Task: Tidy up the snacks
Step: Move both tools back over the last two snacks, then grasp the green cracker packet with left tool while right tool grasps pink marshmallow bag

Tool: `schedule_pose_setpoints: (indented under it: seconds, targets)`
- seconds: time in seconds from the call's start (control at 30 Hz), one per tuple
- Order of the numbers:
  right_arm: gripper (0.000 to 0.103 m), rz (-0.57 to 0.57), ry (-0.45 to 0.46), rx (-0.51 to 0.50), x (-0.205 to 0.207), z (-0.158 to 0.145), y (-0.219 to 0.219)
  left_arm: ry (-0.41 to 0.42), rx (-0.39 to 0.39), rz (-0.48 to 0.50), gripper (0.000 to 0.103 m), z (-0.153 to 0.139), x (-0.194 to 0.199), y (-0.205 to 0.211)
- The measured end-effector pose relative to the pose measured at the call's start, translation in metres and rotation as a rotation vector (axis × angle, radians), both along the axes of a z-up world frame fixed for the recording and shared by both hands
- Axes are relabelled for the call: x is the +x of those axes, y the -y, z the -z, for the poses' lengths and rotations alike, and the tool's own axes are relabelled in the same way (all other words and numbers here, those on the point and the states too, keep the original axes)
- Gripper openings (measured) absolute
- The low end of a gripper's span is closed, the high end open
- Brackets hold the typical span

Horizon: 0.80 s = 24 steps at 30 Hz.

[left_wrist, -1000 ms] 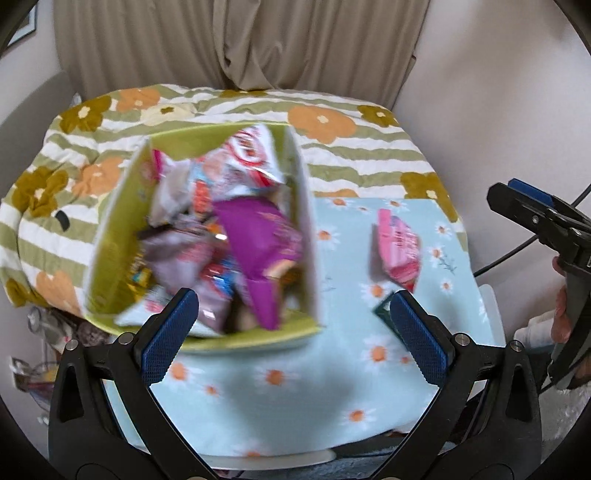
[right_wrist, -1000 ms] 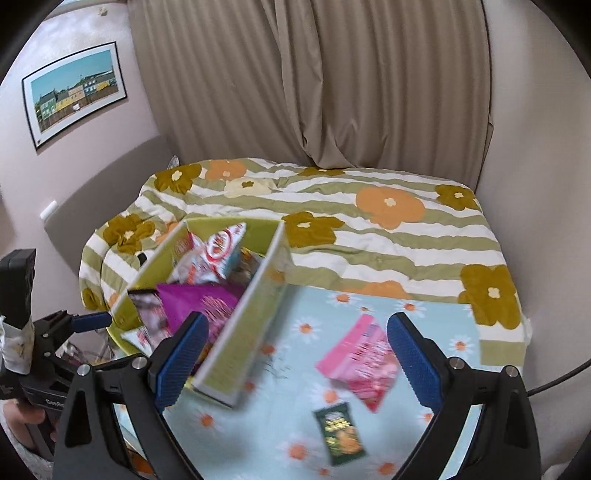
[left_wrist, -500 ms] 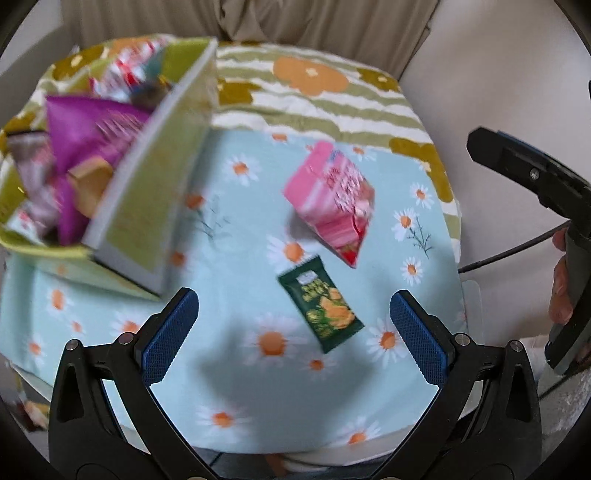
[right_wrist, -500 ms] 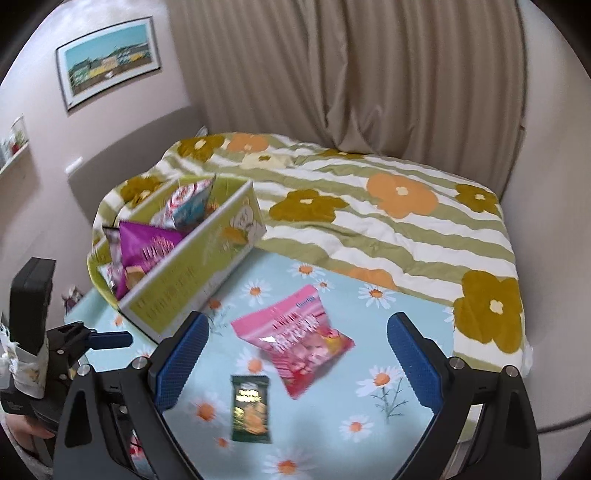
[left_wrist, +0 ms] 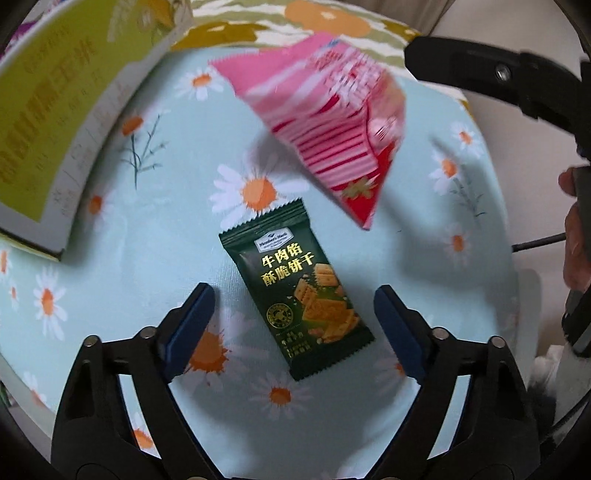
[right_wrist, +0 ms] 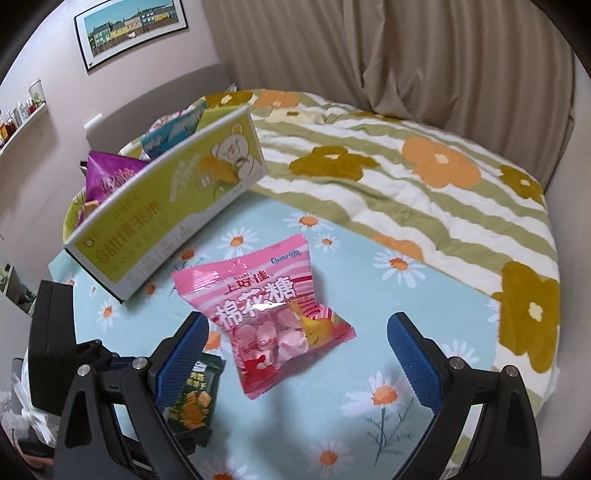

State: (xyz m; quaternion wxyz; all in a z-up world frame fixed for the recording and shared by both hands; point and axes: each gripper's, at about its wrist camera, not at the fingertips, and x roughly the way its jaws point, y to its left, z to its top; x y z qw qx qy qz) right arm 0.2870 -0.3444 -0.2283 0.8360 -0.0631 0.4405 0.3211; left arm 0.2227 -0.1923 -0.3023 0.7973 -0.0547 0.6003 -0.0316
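A dark green cracker packet (left_wrist: 300, 284) lies flat on the daisy-print cloth (left_wrist: 155, 236). My left gripper (left_wrist: 293, 325) is open and low over it, one finger on each side of the packet. A pink marshmallow bag (right_wrist: 266, 317) lies just beyond it (left_wrist: 332, 125). My right gripper (right_wrist: 299, 354) is open and hovers over the pink bag, its fingers either side. The green packet also shows at the lower left of the right wrist view (right_wrist: 192, 398), partly behind the left finger. A yellow-green box (right_wrist: 162, 218) with several snack bags stands at the left (left_wrist: 48, 122).
The cloth covers a small table next to a bed with a striped flower quilt (right_wrist: 424, 166). Curtains (right_wrist: 406, 55) hang behind. A picture (right_wrist: 129, 26) and a shelf with bottles (right_wrist: 18, 114) are on the left wall. The right gripper's body (left_wrist: 517, 92) shows in the left view.
Both grippers swung right from the box and came down. The left now straddles the green packet; the right closed in over the pink bag. Both stayed open.
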Motion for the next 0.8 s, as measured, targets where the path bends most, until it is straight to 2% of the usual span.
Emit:
schedule_pose_setpoints:
  seconds: [0.13,0.2,0.27,0.37,0.57,0.8]
  targets:
    - [0.097,-0.05,-0.01,-0.017,0.011,0.014,-0.008,0.021,0.061,0.031,0.079,0.002,-0.002,0.007]
    - [0.097,-0.072,-0.013,-0.028,0.014,0.02,-0.013,0.027,0.085,0.045,0.072,0.002,-0.003,0.007]
    - [0.097,-0.091,-0.019,-0.035,0.018,0.024,-0.018,0.032,0.103,0.05,0.057,0.001,-0.004,0.005]
    - [0.097,-0.121,-0.028,-0.038,0.024,0.03,-0.025,0.036,0.11,0.053,0.046,-0.001,-0.002,-0.004]
    - [0.097,-0.17,-0.044,-0.03,0.029,0.038,-0.038,0.035,0.11,0.038,0.041,-0.003,0.009,-0.024]
    - [0.097,-0.244,-0.037,-0.03,0.026,0.036,-0.054,0.033,0.1,0.01,0.041,-0.003,0.023,-0.048]
